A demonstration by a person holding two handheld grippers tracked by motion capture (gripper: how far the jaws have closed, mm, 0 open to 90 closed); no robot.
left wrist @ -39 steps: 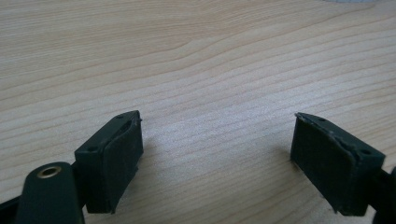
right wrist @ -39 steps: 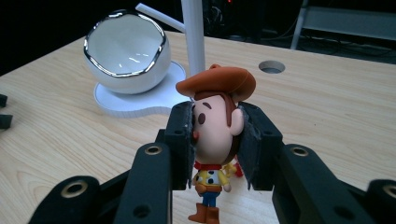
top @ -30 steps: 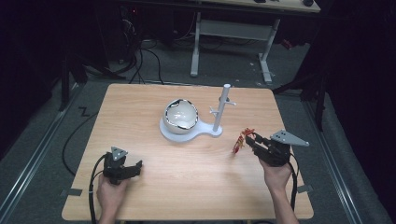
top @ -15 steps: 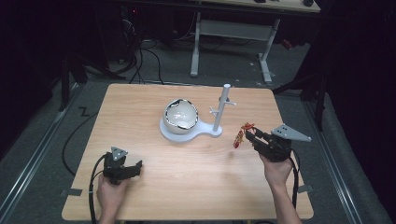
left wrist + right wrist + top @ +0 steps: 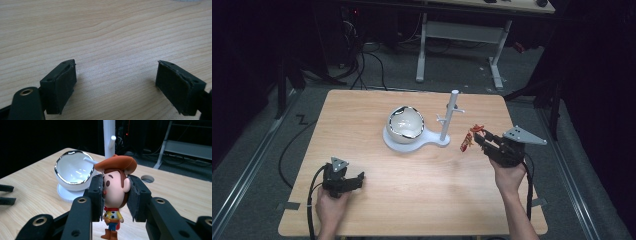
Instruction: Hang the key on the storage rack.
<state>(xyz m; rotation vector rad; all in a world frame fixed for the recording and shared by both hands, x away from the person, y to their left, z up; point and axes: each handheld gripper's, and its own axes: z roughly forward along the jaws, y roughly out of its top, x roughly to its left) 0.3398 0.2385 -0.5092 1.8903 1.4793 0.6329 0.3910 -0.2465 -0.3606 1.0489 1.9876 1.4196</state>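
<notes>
Your right gripper is clamped on the head of the small plastic cowboy figure with the orange hat, so it hangs clear above the wooden table, while your left gripper rests parted and empty.

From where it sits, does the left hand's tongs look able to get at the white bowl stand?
Probably yes: the left tongs rest open on the table, and only bare wood lies between them and the bowl stand. The right tongs, holding the cowboy figure, keep aside.

1 cowboy figurine, 1 white bowl-shaped stand w/ 1 peg post, 2 grippers: left, right, 1 table.
</notes>
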